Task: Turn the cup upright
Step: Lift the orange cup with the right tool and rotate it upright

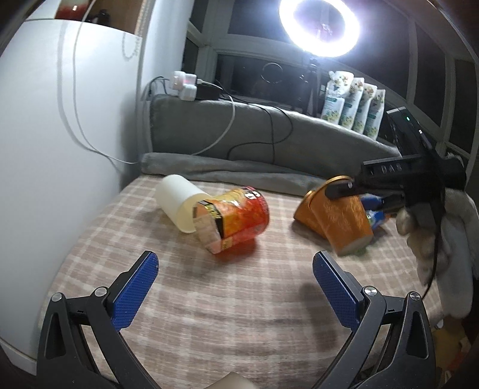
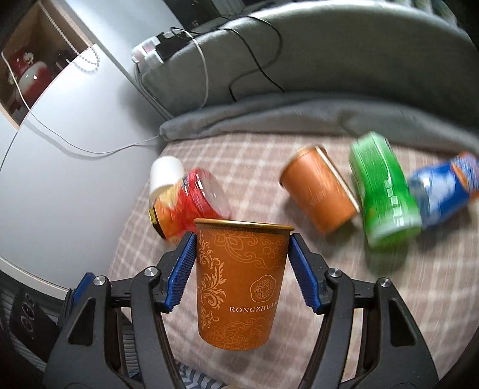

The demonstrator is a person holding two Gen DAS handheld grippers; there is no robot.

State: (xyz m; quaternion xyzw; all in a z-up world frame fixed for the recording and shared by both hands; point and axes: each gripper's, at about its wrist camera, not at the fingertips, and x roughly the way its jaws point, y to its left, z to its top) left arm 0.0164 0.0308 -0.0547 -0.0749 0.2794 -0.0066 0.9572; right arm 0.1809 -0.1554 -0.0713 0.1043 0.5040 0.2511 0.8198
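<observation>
My right gripper (image 2: 241, 266) is shut on an orange paper cup (image 2: 239, 284) with gold patterns and the word RONGZHUAN, held above the checked cloth, its rim toward the top of the right wrist view. In the left wrist view the same cup (image 1: 344, 221) hangs tilted in the right gripper (image 1: 353, 194) at the right. A second orange cup (image 2: 320, 188) lies on its side on the cloth. My left gripper (image 1: 236, 275) is open and empty, low over the near part of the cloth.
A red-orange noodle cup (image 1: 236, 218) and a white cup (image 1: 179, 203) lie on their sides at the middle left. A green can (image 2: 386, 191) and a blue can (image 2: 440, 191) lie at the right. A grey blanket (image 1: 239, 170), cables, a white cabinet (image 1: 60, 149) and a ring light (image 1: 318, 27) surround the cloth.
</observation>
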